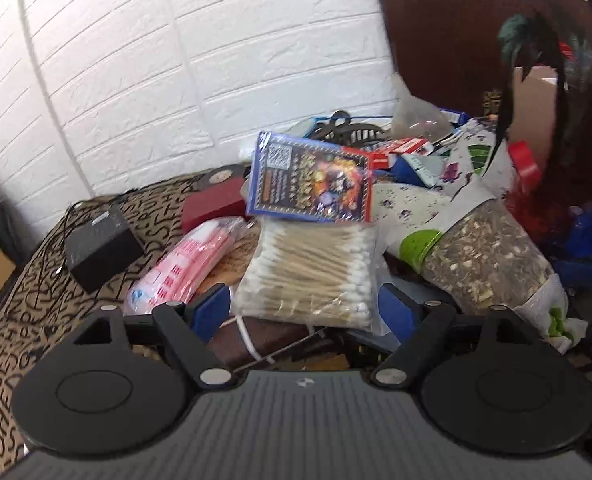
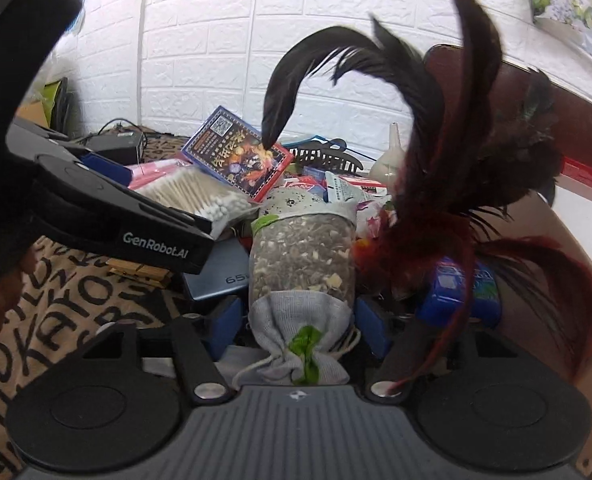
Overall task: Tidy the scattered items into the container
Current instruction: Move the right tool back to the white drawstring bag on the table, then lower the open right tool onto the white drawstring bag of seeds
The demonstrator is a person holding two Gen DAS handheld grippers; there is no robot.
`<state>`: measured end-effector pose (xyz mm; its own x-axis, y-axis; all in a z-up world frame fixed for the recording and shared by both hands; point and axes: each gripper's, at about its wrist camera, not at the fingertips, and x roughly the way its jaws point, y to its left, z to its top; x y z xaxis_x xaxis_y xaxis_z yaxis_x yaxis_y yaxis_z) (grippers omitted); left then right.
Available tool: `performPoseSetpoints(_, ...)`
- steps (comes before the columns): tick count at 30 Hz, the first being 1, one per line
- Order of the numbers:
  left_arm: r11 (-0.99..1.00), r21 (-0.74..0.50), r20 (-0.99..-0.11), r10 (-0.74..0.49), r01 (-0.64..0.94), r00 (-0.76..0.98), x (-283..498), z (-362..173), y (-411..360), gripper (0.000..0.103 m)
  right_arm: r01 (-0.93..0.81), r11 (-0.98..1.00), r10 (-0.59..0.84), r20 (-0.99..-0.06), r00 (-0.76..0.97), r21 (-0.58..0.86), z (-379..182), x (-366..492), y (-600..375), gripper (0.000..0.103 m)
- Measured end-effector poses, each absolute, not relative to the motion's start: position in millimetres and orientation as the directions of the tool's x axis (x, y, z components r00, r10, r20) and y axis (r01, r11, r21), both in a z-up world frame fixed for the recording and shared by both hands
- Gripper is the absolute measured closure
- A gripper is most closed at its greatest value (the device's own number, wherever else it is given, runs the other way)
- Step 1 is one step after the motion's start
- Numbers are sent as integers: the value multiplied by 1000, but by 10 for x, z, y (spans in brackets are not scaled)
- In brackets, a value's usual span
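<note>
White brick wall (image 1: 175,60), clothespin (image 2: 137,270) only in right view

1. Left claw (image 1: 306,308): black plastic linkage arms, blue pads on the fingertips (image 1: 211,306), silver round screws, ribbed grey body with a small white logo.
2. Right claw (image 2: 300,320): same black arms, blue pads, silver screws.
3. White "GenRobot.AI" lettering shows on the left claw's black side.
</note>
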<state>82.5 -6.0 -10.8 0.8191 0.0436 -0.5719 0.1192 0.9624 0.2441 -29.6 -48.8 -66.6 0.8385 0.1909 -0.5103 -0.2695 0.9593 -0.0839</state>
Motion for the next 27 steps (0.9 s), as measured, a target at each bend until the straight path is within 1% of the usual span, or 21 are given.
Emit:
performPoseSetpoints(1, 962, 247, -572, 52, 112, 819, 797, -139, -27, 20, -279, 955, 191, -513, 837, -101, -690, -267, -467, 33)
performPoseSetpoints(2, 962, 252, -573, 58, 108, 818, 770, -173, 9, 20, -298, 947, 195, -518, 833, -123, -711, -255, -445, 36)
performPoseSetpoints(3, 960, 258, -574, 63, 107, 817, 753, -199, 41, 20, -326, 935, 209, -524, 826, -141, -727, -257, -431, 51)
performPoseSetpoints(4, 959, 263, -573, 69, 103, 817, 726, -218, 82, 20, -345, 925, 217, -523, 824, -159, -733, -274, -431, 55)
performPoseSetpoints(7, 962, 254, -584, 72, 97, 808, 667, -237, 219, 20, -405, 897, 257, -536, 804, -176, -717, -367, -486, 58)
performPoseSetpoints(10, 967, 239, -602, 74, 90, 795, 634, -251, 332, 20, -457, 871, 295, -551, 781, -182, -684, -530, -545, 59)
performPoseSetpoints(12, 968, 237, -604, 79, 85, 793, 618, -253, 375, 20, -453, 884, 314, -575, 756, -114, -631, -630, -604, 58)
performPoseSetpoints(14, 966, 243, -606, 83, 85, 792, 619, -266, 381, 20, -470, 881, 355, -575, 737, -58, -568, -756, -647, 58)
performPoseSetpoints(18, 956, 278, -591, 96, 91, 801, 588, -273, 359, 20, -438, 896, 326, -557, 764, -77, -510, -941, -693, 57)
performPoseSetpoints(21, 949, 303, -585, 110, 91, 803, 609, -308, 336, 20, -429, 903, 341, -562, 754, -28, -483, -1041, -795, 57)
performPoseSetpoints(23, 950, 302, -595, 118, 84, 795, 632, -351, 364, 20, -426, 904, 341, -563, 752, -21, -464, -1135, -835, 57)
performPoseSetpoints(25, 955, 286, -612, 120, 78, 782, 633, -383, 397, 20, -399, 916, 313, -548, 776, -42, -447, -1230, -883, 43)
performPoseSetpoints(27, 957, 282, -613, 122, 72, 781, 616, -379, 402, 20, -352, 935, 276, -533, 800, -44, -442, -1270, -961, 43)
